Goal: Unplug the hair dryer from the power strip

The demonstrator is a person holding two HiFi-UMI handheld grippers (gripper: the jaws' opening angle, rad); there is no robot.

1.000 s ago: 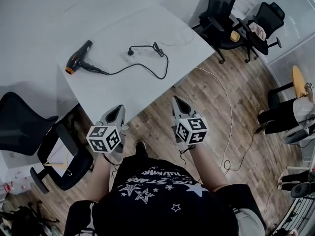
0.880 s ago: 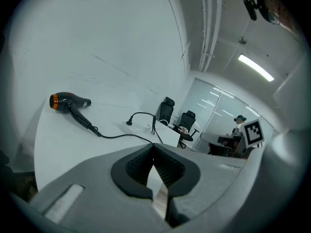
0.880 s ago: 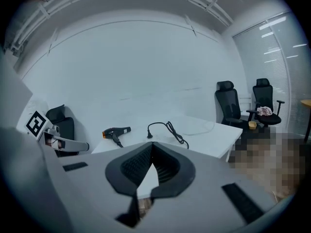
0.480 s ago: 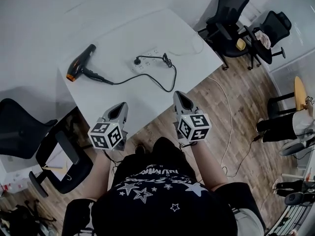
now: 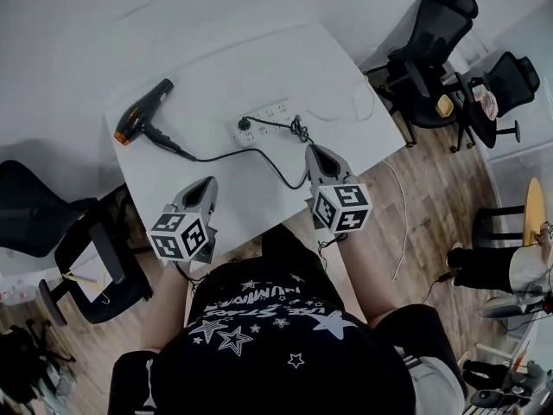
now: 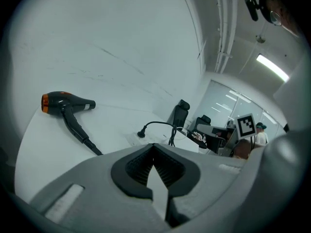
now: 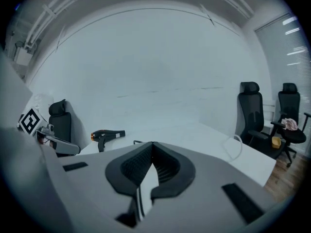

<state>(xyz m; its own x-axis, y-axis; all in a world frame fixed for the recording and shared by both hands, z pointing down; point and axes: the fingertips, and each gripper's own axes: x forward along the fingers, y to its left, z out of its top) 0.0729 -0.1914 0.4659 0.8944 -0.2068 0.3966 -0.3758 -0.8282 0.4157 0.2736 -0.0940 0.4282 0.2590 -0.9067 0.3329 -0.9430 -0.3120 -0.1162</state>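
Both grippers have come closer to the table than they were a moment ago, and the person now stands right at its near edge.

In the head view, the left gripper [image 5: 207, 182] and the right gripper [image 5: 312, 149] hang over the near side of the white table [image 5: 216, 67]. The hair dryer [image 5: 138, 121] lies at the far left corner. Its black cord [image 5: 226, 155] runs across to the power strip [image 5: 270, 115] in the middle. The plug [image 5: 244, 126] sits in the strip's left end, so nothing is pulled out yet.

In the left gripper view, the jaws are pressed together with nothing in them. The hair dryer is ahead on the left, and the plug stands up just past the jaw tips.

In the right gripper view, the jaws are closed tight too, and empty. The strip is mostly hidden behind them. A small dark bit just above them may be the plug.

Closed jaws cannot take the plug, so they must open first. The strip looks light. If nothing holds it down, a pull could drag it along. Grabbing the cord instead of the plug could do the same.
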